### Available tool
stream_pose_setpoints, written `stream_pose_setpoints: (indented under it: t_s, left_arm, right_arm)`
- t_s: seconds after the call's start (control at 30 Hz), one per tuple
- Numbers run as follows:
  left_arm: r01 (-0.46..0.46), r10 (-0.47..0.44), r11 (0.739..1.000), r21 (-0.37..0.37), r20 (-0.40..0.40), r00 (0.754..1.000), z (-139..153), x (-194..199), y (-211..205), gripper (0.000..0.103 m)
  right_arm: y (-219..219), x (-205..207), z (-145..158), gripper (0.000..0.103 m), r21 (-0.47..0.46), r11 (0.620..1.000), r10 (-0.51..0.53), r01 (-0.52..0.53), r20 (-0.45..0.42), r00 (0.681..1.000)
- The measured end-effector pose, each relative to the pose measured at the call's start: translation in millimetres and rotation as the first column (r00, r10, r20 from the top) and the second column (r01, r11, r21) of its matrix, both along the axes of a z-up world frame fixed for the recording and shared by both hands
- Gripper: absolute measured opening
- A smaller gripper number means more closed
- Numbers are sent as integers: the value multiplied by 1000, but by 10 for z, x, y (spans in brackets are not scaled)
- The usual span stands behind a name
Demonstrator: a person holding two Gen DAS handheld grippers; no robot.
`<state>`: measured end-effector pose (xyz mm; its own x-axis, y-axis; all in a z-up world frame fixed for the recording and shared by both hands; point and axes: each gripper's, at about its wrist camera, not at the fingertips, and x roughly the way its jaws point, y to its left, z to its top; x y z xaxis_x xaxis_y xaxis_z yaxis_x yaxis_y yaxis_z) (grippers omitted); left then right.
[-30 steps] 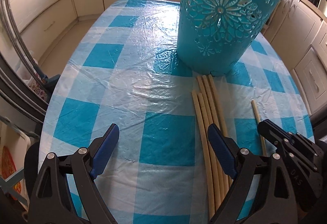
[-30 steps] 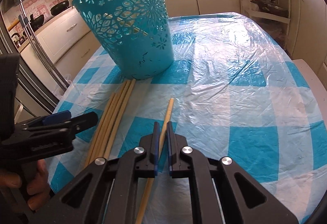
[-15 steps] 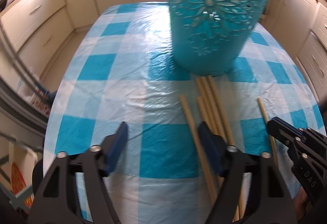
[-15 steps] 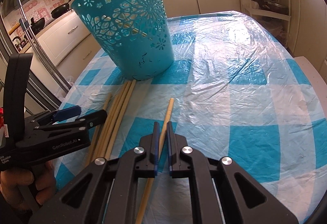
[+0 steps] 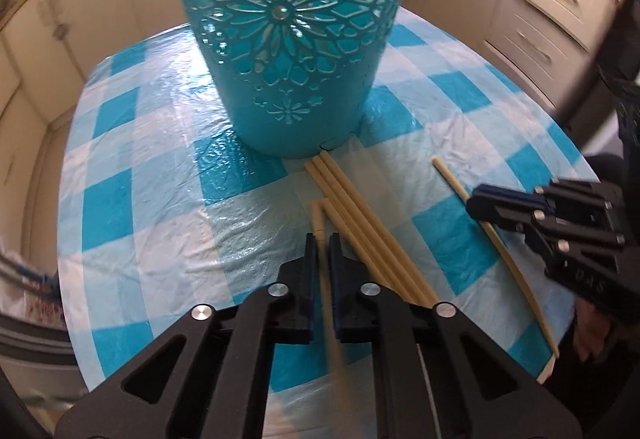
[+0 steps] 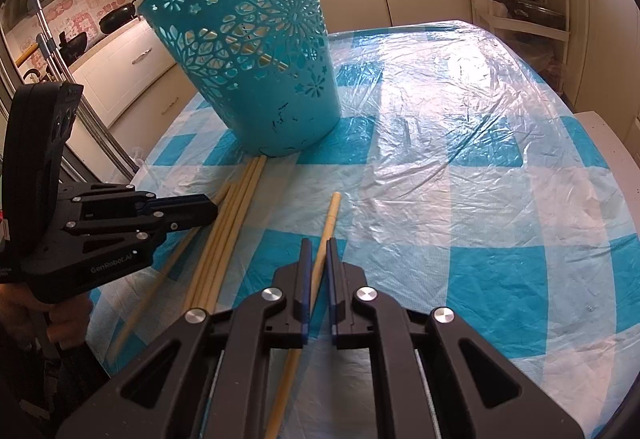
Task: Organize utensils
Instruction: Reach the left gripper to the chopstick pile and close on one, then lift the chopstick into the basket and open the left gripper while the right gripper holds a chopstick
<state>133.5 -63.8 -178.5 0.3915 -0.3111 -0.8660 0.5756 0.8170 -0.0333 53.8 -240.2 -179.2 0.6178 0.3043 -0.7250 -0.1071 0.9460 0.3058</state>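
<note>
A tall teal cut-out basket (image 5: 292, 39) stands upright on the blue-and-white checked table; it also shows in the right wrist view (image 6: 256, 67). Several long pale wooden sticks (image 5: 360, 223) lie side by side in front of it. My left gripper (image 5: 323, 251) is shut on one stick (image 5: 319, 217) at the left of that bundle. My right gripper (image 6: 316, 259) is shut on a separate single stick (image 6: 331, 215), which lies apart to the right (image 5: 452, 179). Each gripper shows in the other's view: the right one (image 5: 480, 197), the left one (image 6: 212, 211).
The table (image 6: 460, 199) is covered with crinkled clear plastic over the checked cloth. Cream kitchen cabinets (image 5: 552, 11) surround it. A white shelf rack with a pan (image 6: 524, 3) stands at the back right. Pans and a stove (image 6: 112, 19) are at the back left.
My left gripper moved right to the stick bundle and closed on the leftmost stick; it was open before. My right gripper stayed shut on its single stick.
</note>
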Motion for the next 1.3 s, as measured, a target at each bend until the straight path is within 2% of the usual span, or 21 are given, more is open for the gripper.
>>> stream_pose_setpoints:
  t_s: [0.13, 0.27, 0.47, 0.87, 0.9, 1.0, 1.2, 1.3]
  left_arm:
    - [-25, 25, 999, 35, -2, 1000, -8, 1, 3, 6]
    - [-46, 40, 993, 112, 54, 998, -11, -77, -82, 9]
    - [-79, 67, 985, 152, 81, 994, -13, -98, -126, 16]
    - [-104, 85, 982, 158, 124, 989, -6, -143, -158, 17]
    - [-105, 86, 982, 155, 123, 989, -9, -147, -157, 17]
    - [-84, 69, 987, 139, 112, 991, -14, -173, -163, 6]
    - [-80, 63, 987, 143, 122, 991, -9, -199, -168, 5]
    - [-79, 62, 986, 144, 123, 991, -11, -211, -149, 5]
  right_arm:
    - [41, 35, 14, 8, -25, 1000, -1, 1, -8, 1000]
    - [96, 69, 21, 8, -60, 998, 4, -5, -9, 1000]
    - [142, 124, 25, 8, -101, 995, 6, -7, -12, 1000]
    - [201, 164, 22, 8, -149, 989, 11, -10, 2, 1000]
    - [196, 161, 20, 8, -147, 989, 10, -10, 3, 1000]
    - [192, 163, 22, 8, -143, 990, 8, -7, 3, 1000]
    - [192, 162, 20, 11, -127, 992, 15, -14, 5, 1000]
    - [230, 159, 24, 17, -133, 991, 27, -26, 8, 1000]
